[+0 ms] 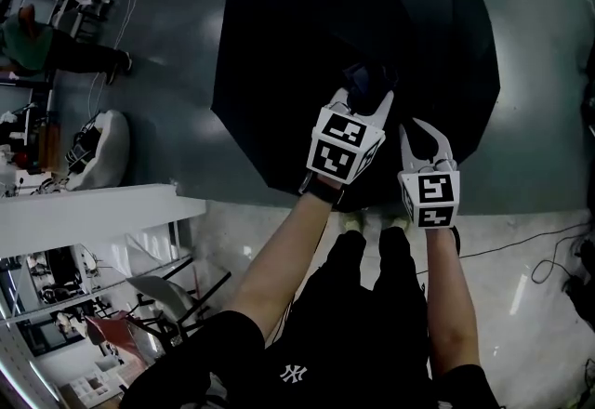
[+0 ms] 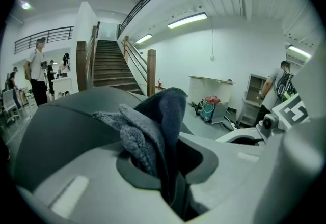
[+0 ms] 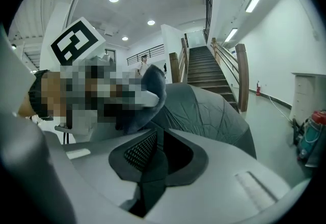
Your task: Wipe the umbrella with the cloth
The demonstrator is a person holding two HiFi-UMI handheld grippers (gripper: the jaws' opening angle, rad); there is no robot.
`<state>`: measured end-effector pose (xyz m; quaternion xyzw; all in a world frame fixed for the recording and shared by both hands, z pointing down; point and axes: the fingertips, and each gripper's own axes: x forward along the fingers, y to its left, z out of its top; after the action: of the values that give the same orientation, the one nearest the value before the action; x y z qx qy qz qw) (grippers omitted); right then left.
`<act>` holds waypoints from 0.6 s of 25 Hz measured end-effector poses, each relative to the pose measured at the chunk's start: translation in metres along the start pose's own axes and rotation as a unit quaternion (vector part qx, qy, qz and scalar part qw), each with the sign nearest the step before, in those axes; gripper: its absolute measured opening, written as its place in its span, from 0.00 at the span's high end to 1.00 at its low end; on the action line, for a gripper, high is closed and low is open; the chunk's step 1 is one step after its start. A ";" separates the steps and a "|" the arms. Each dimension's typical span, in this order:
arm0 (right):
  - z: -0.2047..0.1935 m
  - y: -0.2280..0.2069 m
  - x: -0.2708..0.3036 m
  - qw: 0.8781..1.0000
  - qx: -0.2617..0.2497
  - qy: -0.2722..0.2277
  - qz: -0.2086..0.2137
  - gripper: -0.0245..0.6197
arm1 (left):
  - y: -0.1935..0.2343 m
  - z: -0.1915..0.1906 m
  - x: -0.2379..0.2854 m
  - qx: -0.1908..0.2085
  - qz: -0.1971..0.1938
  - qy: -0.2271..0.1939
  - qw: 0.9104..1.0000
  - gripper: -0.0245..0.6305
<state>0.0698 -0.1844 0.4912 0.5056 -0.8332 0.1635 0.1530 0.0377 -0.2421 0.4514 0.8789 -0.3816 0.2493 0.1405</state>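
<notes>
Head view: an open black umbrella point(image 1: 279, 45) is seen from above, its canopy spread over the dark grey floor point(image 1: 167, 119). The canopy's near rim lies by the edge where the dark floor meets a paler strip, just ahead of the person's shoes point(image 1: 372, 223).

The left gripper point(image 1: 363, 100) is held over the near part of the canopy, close to its middle. A dark blue cloth point(image 1: 367, 80) is pinched in it, and the cloth is bunched above the fingertips against the black fabric. In the left gripper view the jaws are closed on the cloth, whose folds rise out of the gap between them, with the grey curve of the canopy behind. Whether the cloth is pressed onto the umbrella or held just above it cannot be told.

The right gripper point(image 1: 418, 130) is held just beside the left one, nearer the canopy's near rim. In the right gripper view its jaws are pressed together with nothing between them. Beyond them the ribbed canopy is seen, and the cloth is seen at the upper left.

A wooden staircase point(image 2: 109, 65) is seen behind the umbrella, and a black cable point(image 1: 521, 244) trails across the pale floor to the right.
</notes>
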 end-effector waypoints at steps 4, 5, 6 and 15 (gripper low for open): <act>0.015 0.022 0.004 1.000 -0.008 -0.008 0.004 0.86 | 0.031 -0.003 -0.039 -0.017 0.025 -0.013 0.999 0.71; 0.018 0.028 0.004 1.000 -0.009 -0.009 0.005 0.86 | 0.039 -0.005 -0.049 -0.019 0.032 -0.014 0.999 0.71; 0.021 0.035 0.004 1.000 -0.011 -0.010 0.007 0.86 | 0.049 -0.008 -0.061 -0.021 0.041 -0.014 0.999 0.71; 0.026 0.103 0.021 0.999 -0.027 -0.010 0.017 0.86 | 0.180 -0.063 -0.157 -0.038 0.150 0.008 0.988 0.71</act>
<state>-0.0335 -0.1672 0.4639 0.4890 -0.8471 0.1381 0.1555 -0.2085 -0.2408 0.4286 0.8039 -0.5171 0.2596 0.1378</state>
